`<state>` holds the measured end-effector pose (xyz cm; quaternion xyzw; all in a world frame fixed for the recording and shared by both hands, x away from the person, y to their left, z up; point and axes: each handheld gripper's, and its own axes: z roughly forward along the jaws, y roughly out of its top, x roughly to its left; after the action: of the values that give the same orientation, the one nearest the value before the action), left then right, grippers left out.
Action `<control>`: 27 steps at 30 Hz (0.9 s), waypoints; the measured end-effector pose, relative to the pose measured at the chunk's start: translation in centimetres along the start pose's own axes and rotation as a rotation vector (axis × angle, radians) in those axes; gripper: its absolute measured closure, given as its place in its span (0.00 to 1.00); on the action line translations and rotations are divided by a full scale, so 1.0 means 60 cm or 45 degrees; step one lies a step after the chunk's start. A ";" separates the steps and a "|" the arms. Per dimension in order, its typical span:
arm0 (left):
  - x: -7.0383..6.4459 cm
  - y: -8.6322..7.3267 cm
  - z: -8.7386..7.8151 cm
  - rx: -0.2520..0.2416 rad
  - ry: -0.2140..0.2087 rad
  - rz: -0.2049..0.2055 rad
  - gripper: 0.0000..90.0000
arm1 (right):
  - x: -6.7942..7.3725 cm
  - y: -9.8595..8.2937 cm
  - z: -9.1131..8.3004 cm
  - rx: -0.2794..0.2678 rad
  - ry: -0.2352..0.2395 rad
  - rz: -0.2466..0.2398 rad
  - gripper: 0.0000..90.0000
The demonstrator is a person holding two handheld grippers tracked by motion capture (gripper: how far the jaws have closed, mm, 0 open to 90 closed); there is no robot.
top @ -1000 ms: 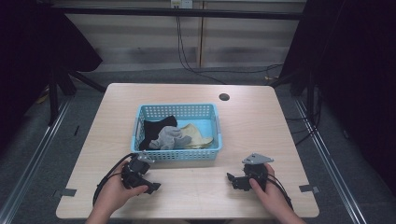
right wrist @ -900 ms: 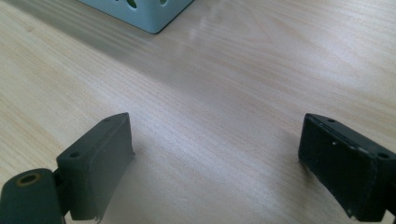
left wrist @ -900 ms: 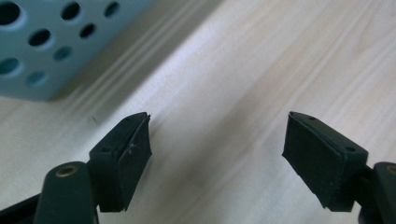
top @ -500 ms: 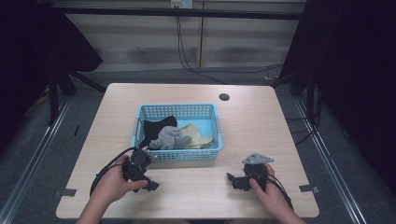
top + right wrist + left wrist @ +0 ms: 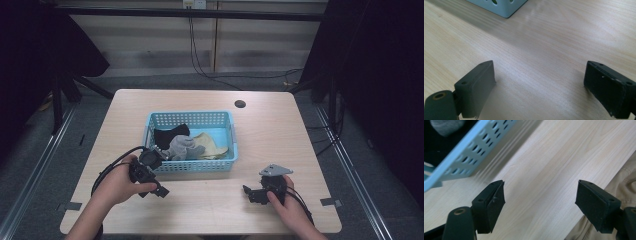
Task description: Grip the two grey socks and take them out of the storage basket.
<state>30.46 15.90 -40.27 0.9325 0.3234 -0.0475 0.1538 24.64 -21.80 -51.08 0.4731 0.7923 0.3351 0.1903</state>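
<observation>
Both grippers' fingers stand apart, holding nothing. Your left gripper (image 5: 149, 172) sits just beside the blue basket (image 5: 227, 161) at frame centre, where the grey cloth (image 5: 182, 147) lies — reach carelessly and you may knock the basket's wall. Your right gripper (image 5: 260, 191) rests lower right on the surface (image 5: 280, 130).

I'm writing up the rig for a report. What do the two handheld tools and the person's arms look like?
Both tools are black. The left tool trails a looping black cable; the right tool carries a grey three-cornered plate on top and its own black cable. Each ends in two blocky black jaws with flat pads and small screw holes. The forearms show no sleeves.
</observation>
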 end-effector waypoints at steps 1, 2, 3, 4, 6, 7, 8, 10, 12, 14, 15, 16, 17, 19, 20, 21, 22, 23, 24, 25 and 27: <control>0.000 0.002 -0.004 0.010 0.005 0.003 0.25 | 0.000 0.000 0.000 0.003 0.000 0.005 0.11; 0.000 0.004 -0.008 0.014 0.009 0.006 0.25 | 0.000 0.000 0.000 0.000 0.000 0.000 0.11; 0.000 0.006 -0.012 0.016 0.009 0.006 0.25 | 0.000 0.000 0.000 0.003 0.000 0.004 0.11; 0.000 0.006 -0.012 0.016 0.009 0.006 0.25 | 0.000 0.000 0.000 0.004 0.000 0.006 0.11; 0.003 0.014 -0.025 0.034 0.008 0.007 0.25 | 0.000 0.000 0.000 -0.001 0.001 0.003 0.11; 0.003 0.014 -0.025 0.034 0.008 0.007 0.25 | 0.000 0.000 0.000 -0.001 0.001 0.003 0.11; 0.004 0.021 -0.031 0.037 0.008 -0.008 0.25 | 0.000 0.000 0.000 -0.001 0.002 0.002 0.11; 0.005 0.023 -0.034 0.040 0.010 -0.010 0.25 | 0.000 0.000 0.000 0.001 0.001 0.005 0.11; 0.008 0.035 -0.044 0.049 0.013 -0.012 0.25 | 0.000 0.000 0.000 -0.004 0.003 0.009 0.11; 0.010 0.043 -0.051 0.043 0.012 -0.010 0.25 | 0.000 0.000 0.001 -0.007 0.003 0.003 0.11; 0.011 0.047 -0.055 0.049 0.019 -0.008 0.25 | 0.000 0.000 0.001 -0.007 0.003 0.004 0.11; 0.011 0.047 -0.055 0.049 0.019 -0.008 0.25 | 0.000 0.000 0.001 -0.007 0.003 0.004 0.11; 0.011 0.056 -0.060 0.046 0.022 -0.015 0.25 | 0.000 0.000 0.001 -0.007 0.003 0.003 0.11; 0.013 0.064 -0.063 0.060 0.007 -0.009 0.25 | 0.001 0.000 0.000 -0.004 0.003 0.010 0.11; 0.013 0.069 -0.064 0.062 0.006 -0.011 0.25 | 0.001 0.000 0.000 -0.004 0.003 0.010 0.11; 0.014 0.073 -0.064 0.062 -0.001 -0.012 0.26 | 0.001 0.000 0.000 -0.004 0.003 0.010 0.11; 0.014 0.073 -0.064 0.062 -0.001 -0.012 0.26 | 0.001 0.000 0.000 -0.004 0.003 0.010 0.11; 0.016 0.082 -0.063 0.073 -0.006 -0.013 0.26 | 0.000 0.000 0.000 -0.005 0.003 0.008 0.11; 0.019 0.085 -0.063 0.077 -0.011 -0.009 0.26 | 0.000 0.000 0.000 -0.006 0.001 0.004 0.11; 0.019 0.085 -0.063 0.077 -0.011 -0.009 0.26 | 0.000 0.000 0.000 -0.005 0.000 0.004 0.11; 0.023 0.094 -0.061 0.065 0.002 -0.034 0.26 | 0.000 0.000 0.000 -0.005 0.001 0.003 0.11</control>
<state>35.01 13.68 -35.58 0.9317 0.3347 -0.0570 0.1289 24.65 -21.78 -51.09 0.4735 0.7911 0.3372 0.1906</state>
